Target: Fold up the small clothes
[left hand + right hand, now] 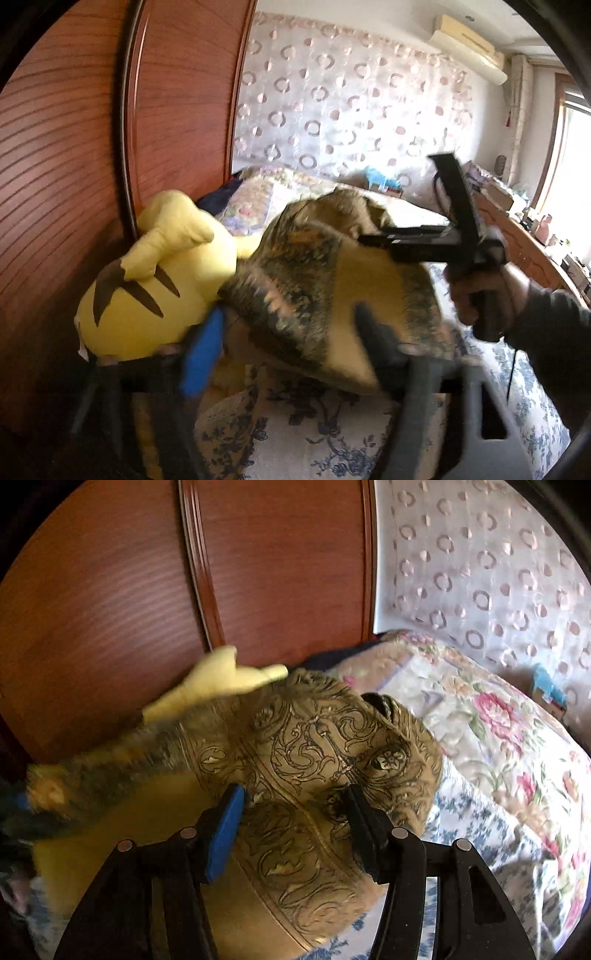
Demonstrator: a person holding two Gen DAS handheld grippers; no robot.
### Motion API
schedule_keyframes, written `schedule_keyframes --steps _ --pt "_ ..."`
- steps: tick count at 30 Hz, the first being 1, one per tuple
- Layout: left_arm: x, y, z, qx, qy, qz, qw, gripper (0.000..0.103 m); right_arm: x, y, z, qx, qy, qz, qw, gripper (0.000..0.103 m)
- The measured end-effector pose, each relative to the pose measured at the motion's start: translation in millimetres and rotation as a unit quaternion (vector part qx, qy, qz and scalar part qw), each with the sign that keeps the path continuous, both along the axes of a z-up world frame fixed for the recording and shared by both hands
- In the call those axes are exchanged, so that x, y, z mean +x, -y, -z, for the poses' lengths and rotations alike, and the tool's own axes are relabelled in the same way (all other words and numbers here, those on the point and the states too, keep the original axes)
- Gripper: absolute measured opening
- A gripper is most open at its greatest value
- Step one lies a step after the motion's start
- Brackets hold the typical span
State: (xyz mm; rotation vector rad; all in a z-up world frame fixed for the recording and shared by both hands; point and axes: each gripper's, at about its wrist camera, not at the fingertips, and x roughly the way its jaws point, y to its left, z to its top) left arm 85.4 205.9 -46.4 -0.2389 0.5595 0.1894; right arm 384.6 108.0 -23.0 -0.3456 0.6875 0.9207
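Two hand-held grippers: left hand-held gripper (295,354) and right hand-held gripper (295,812) gape, holding nothing.
Garment (314,760): bunched on bed (498,738), unfolded.
Left: all folds.

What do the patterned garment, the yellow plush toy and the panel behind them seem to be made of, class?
Patterned garment: thin woven fabric, slightly glossy, printed scrollwork; it drapes and creases.
Yellow plush toy: soft stuffed cloth, matte, rounded with sewn seams.
Panel: reddish-brown wood or veneer, polished; grain lines and sheen show.

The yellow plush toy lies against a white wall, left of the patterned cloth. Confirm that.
Wrong in one respect: the yellow plush toy lies against a reddish-brown wooden panel, not a white wall, as the left wrist view shows. It is left of the patterned cloth.
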Motion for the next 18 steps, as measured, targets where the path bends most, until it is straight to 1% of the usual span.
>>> schedule_keyframes --steps 2,3,5,8,9,13,15,18 --pt "-4 4 -6 0.016 0.008 -0.004 0.9998 0.083 4 3 -4 0.016 -0.004 0.009 1.0 0.058" --pt "-5 7 -10 0.028 0.008 -0.007 0.9996 0.083 5 1 -5 0.016 -0.004 0.012 1.0 0.058" --pt "-6 12 -14 0.036 0.009 -0.005 0.9993 0.083 4 6 -14 0.011 0.002 0.021 1.0 0.058" --pt "-6 23 -20 0.048 0.011 0.004 0.9988 0.083 -22 32 -28 0.023 0.007 0.034 0.999 0.058" --pt "-6 27 -22 0.053 0.012 0.005 0.9985 0.083 -39 43 -28 0.03 0.012 0.038 0.999 0.058" --pt "-6 49 -25 0.072 0.013 0.021 0.9971 0.083 -79 79 -33 0.047 0.035 0.062 0.996 0.058" --pt "-7 60 -25 0.078 0.013 0.03 0.9964 0.083 -100 100 -34 0.047 0.042 0.077 0.995 0.063" --pt "-7 78 -25 0.078 0.015 0.049 0.9957 0.083 -128 129 -38 0.051 0.052 0.098 0.992 0.067"
